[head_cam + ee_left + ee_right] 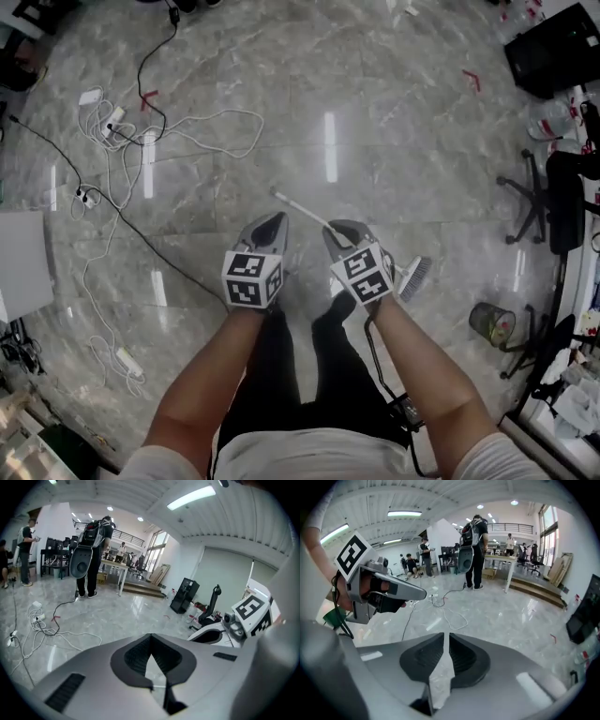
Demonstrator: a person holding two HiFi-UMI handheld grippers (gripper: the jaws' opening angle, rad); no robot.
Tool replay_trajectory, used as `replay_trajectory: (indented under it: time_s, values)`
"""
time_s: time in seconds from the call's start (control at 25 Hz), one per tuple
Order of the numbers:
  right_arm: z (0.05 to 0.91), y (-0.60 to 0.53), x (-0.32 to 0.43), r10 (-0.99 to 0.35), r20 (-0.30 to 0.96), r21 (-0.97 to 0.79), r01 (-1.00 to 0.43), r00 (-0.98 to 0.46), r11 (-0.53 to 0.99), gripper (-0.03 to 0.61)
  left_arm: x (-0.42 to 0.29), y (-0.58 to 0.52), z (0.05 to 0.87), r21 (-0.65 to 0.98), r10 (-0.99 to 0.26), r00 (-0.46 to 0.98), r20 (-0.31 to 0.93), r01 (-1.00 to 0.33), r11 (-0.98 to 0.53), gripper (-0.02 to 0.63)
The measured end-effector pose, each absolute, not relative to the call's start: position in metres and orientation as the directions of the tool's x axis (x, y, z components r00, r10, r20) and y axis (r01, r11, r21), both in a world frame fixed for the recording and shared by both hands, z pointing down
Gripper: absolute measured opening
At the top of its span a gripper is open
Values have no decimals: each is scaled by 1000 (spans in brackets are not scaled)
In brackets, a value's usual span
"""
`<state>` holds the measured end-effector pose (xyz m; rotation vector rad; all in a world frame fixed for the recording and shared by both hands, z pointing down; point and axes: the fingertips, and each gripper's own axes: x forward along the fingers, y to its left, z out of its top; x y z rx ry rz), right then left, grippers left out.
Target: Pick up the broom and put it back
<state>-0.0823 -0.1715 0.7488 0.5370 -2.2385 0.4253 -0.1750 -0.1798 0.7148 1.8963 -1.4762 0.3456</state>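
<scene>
The broom (302,210) lies on the marble floor, its white handle running from upper left down to the grey brush head (415,278) at the right. Both grippers are held side by side well above it in the head view. My right gripper (339,228) overlaps the middle of the handle there, but in the right gripper view (448,634) only floor shows through the narrow slit between its jaws. My left gripper (272,217) is just left of the handle. Its tips meet in the left gripper view (150,637) with nothing in them.
Tangled cables and power strips (122,131) sprawl over the floor at the left. A black waste bin (492,324) and an office chair (539,202) stand at the right. A person with a backpack (91,550) stands far off by desks.
</scene>
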Motion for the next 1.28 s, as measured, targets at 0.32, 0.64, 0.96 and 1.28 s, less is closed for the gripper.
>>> replay_trajectory:
  time_s: [0.32, 0.64, 0.96, 1.28]
  values:
    - [473, -207, -50, -487, 504, -190, -641, -714, 743, 3, -132, -190, 452, 362, -800, 399, 449, -899, -245, 5]
    - [248, -180, -37, -598, 220, -128, -631, -771, 765, 3, -84, -166, 262, 281, -846, 461, 268, -877, -389, 5]
    - [191, -157, -49, -570, 134, -74, -582, -811, 810, 2, -78, -163, 199, 228, -890, 421, 177, -897, -379, 5]
    - [173, -145, -61, -538, 111, -46, -545, -836, 837, 2, -84, -155, 188, 230, -907, 392, 155, -907, -353, 5]
